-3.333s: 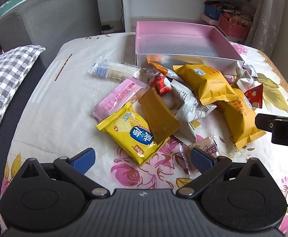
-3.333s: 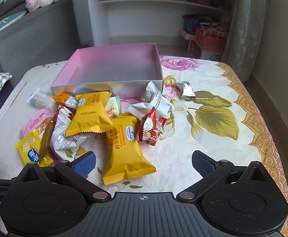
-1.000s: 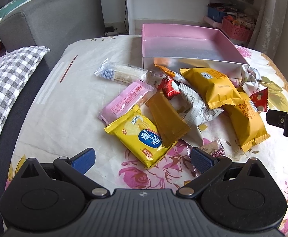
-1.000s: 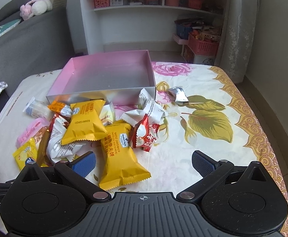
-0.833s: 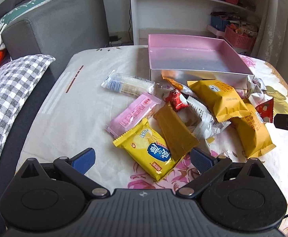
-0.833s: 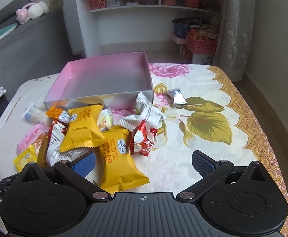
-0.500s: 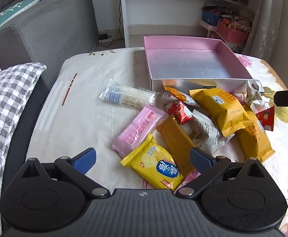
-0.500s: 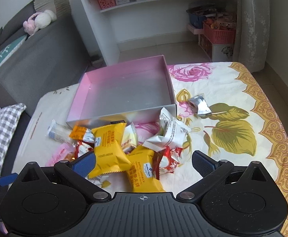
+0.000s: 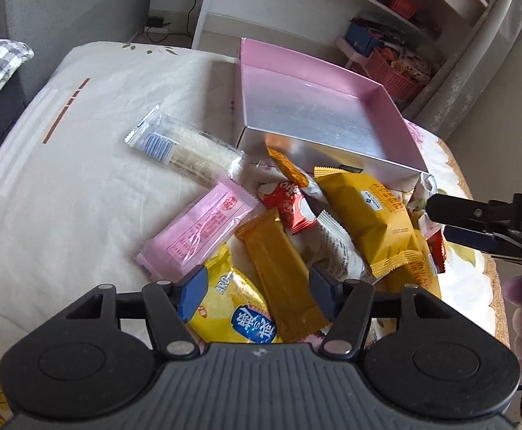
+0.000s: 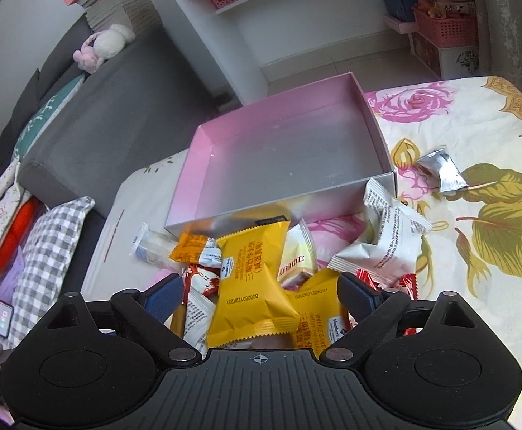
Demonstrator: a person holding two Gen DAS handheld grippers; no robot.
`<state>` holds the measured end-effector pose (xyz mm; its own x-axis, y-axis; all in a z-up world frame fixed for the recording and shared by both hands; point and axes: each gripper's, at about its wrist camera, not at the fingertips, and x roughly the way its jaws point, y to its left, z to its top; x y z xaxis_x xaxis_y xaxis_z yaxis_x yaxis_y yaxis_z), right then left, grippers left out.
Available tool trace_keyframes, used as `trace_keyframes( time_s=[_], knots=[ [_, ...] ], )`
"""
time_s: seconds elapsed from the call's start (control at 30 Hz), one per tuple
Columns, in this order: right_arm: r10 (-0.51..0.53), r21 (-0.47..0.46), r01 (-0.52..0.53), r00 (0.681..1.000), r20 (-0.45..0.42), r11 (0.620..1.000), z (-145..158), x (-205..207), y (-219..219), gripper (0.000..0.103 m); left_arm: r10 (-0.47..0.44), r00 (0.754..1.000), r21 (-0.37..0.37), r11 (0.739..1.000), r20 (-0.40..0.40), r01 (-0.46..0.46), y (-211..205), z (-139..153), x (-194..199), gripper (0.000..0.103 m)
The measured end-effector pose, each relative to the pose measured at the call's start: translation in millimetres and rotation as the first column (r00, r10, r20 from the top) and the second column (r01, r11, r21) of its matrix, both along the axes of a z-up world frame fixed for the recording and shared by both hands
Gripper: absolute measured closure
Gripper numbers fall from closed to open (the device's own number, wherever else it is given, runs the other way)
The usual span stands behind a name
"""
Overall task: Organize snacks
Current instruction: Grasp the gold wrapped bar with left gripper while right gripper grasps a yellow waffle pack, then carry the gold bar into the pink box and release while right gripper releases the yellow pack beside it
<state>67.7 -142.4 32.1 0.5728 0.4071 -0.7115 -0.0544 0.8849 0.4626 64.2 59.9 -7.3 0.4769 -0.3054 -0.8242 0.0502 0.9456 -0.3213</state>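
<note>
Your left tongs (image 9: pixel 255 295) are closing above the near end of the snack heap, their blue pads either side of the glossy yellow biscuit packet with a blue label (image 9: pixel 237 317) and the plain amber bar wrapper (image 9: pixel 282 279), not pressing on either. Your right tongs (image 10: pixel 259 295) stand wide and are also closing, with the upper orange-yellow crimped cake packet (image 10: pixel 252 279) between the pads but untouched. The snacks lie piled on the floral-sheeted bed (image 9: pixel 63 186) against the near wall of the shallow pink-lined silver cardboard box (image 10: pixel 282 157), toward the bed's far edge.
</note>
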Motion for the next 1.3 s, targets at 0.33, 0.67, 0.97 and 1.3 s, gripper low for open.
trace_keyframes(
  time_s=[0.33, 0.67, 0.97, 1.3],
  knots=[
    [0.020, 0.017, -0.020, 1.000, -0.021, 1.000, -14, 19, 8, 0.034, 0.024, 0.998, -0.090, 0.995, -0.054, -0.029, 0, -17, 23, 0.063],
    [0.037, -0.027, -0.039, 0.998, -0.053, 0.999, -30, 26, 23, 0.045, 0.005, 0.997, -0.059, 0.998, -0.081, -0.010, -9, -21, 28, 0.062],
    [0.068, -0.073, -0.070, 0.997, -0.034, 0.995, -29, 23, 35, 0.059, 0.033, 0.988, -0.061, 0.997, -0.152, -0.043, -4, -29, 27, 0.071],
    [0.043, -0.044, -0.044, 0.999, -0.019, 0.998, -19, 20, 26, 0.063, 0.058, 0.985, -0.132, 0.988, -0.165, -0.080, 11, -21, 18, 0.077]
  ],
)
